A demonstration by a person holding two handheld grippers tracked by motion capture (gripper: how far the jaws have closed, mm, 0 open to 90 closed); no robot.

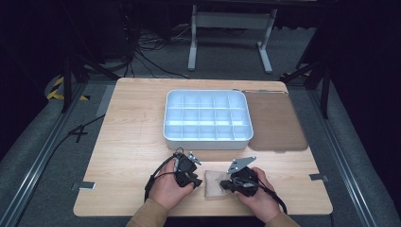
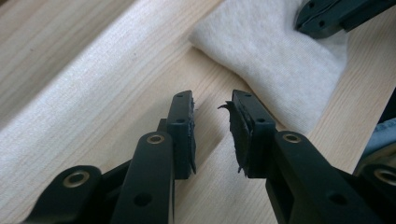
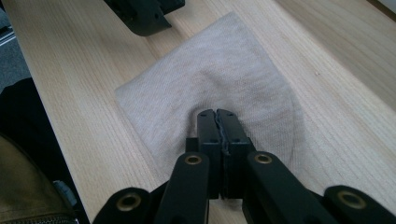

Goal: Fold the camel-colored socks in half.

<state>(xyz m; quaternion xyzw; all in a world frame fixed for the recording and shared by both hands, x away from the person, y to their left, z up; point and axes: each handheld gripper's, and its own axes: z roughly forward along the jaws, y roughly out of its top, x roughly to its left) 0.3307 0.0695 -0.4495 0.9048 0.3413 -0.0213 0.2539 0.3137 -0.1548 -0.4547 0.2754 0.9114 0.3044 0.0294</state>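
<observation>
High view first: we are working a folded beige cloth (image 1: 215,184) at six o'clock, near the table (image 1: 127,142) edge. Our right gripper (image 1: 229,185) is pinching the cloth's three-o'clock edge, jaws clenched on it. Our left gripper (image 1: 197,182) is hanging released at nine o'clock. Farther off at twelve, a white divided tray (image 1: 208,136) is sitting.

We look down from high view, forward over whole table (image 1: 132,142), far off. Left gripper view sits close, facing along own fingers (image 2: 184,126) at cloth (image 2: 280,60) just beyond. Right gripper view equally close, fingers (image 3: 208,135) on same cloth. We share cloth across all three.
</observation>
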